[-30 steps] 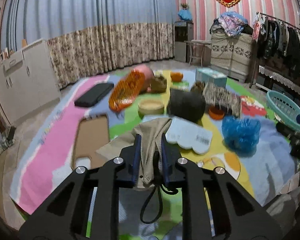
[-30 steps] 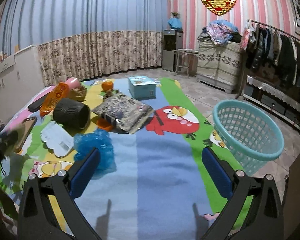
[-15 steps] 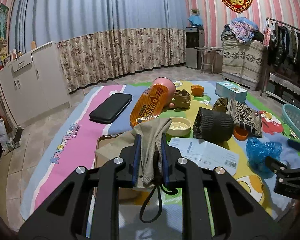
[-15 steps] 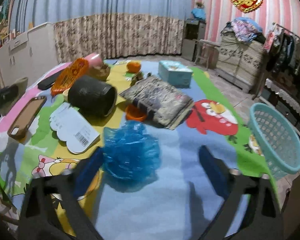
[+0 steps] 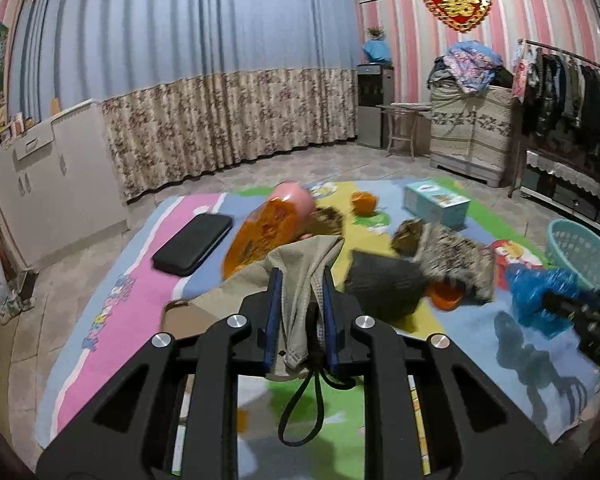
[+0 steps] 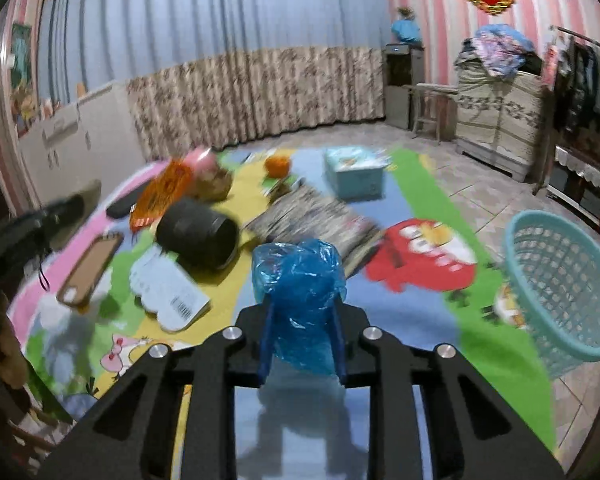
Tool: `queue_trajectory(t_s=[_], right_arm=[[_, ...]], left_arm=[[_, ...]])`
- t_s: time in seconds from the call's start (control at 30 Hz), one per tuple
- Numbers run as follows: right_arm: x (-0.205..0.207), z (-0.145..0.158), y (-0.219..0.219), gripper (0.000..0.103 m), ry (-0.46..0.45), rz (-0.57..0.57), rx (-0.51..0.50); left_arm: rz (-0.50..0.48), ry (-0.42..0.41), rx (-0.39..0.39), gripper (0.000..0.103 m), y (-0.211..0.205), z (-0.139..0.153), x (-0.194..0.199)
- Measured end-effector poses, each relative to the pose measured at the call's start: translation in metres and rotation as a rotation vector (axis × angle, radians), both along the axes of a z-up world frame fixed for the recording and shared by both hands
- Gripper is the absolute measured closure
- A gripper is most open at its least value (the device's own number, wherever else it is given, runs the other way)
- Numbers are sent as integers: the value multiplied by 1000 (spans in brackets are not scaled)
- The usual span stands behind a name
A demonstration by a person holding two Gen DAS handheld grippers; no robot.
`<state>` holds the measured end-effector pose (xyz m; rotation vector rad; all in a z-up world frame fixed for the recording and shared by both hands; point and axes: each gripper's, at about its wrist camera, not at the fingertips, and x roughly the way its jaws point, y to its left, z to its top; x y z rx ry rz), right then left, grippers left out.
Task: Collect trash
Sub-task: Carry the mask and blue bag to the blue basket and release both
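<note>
My left gripper is shut on a beige cloth bag with a black cord hanging below, held above the play mat. My right gripper is shut on a crumpled blue plastic bag and holds it off the mat; the bag also shows in the left wrist view. A teal mesh basket stands on the floor at the right edge of the mat, right of the right gripper. It also shows at the right in the left wrist view.
On the colourful mat lie an orange snack bag, a black cylinder, a white label card, a patterned pouch, a teal box, a phone case and a black case. Cabinets stand left, clothes rack right.
My right gripper has closed on the blue plastic bag and lifted it off the mat. My left gripper, still holding the cloth bag, has risen and turned slightly.
</note>
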<state>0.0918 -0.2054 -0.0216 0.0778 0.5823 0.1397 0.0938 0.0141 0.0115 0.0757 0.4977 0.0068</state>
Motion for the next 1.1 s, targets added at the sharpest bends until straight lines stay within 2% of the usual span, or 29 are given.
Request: queue_trajectory(t_s=[0.1, 0.3, 0.47, 0.57, 0.77, 1.1], right_arm=[[-2, 17, -29, 79, -36, -37, -24], [-1, 47, -108, 79, -98, -181, -76], [3, 65, -169, 79, -101, -274, -89], [9, 61, -201, 79, -103, -330, -68], [19, 20, -249, 79, -53, -404, 2], [14, 10, -286, 79, -88, -480, 24]], left_arm=[[-36, -15, -1, 86, -25, 6, 3], [-117, -36, -17, 86, -88, 12, 14], [-218, -61, -35, 85, -153, 20, 26], [-272, -38, -54, 85, -189, 15, 36], [-371, 11, -81, 85, -250, -1, 49], [-501, 87, -101, 85, -342, -26, 79]])
